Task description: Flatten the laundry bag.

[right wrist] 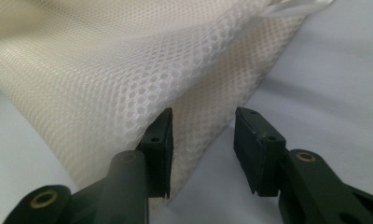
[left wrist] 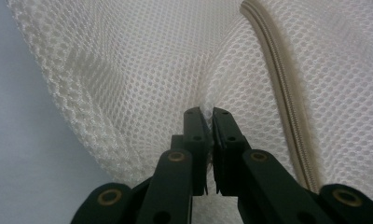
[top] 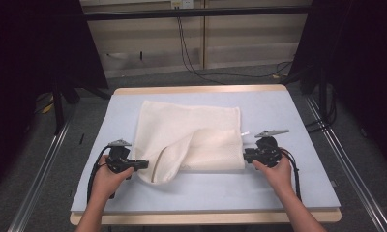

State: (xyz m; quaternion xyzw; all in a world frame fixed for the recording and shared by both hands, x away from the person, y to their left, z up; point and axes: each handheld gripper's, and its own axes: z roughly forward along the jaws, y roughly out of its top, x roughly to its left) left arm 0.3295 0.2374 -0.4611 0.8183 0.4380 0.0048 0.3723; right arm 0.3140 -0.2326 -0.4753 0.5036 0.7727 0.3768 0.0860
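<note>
Lying across the middle of the pale blue surface (top: 288, 183), a cream mesh laundry bag (top: 201, 125) runs its long axis left to right, its near-left corner folded over. The left gripper (top: 144, 164) pinches mesh between pressed-together fingers (left wrist: 196, 126) beside the zipper (left wrist: 278, 84). The right gripper (top: 245, 155) sits at the bag's near-right corner, fingers (right wrist: 257, 140) spread, with one finger against the fabric edge but not gripping it.
</note>
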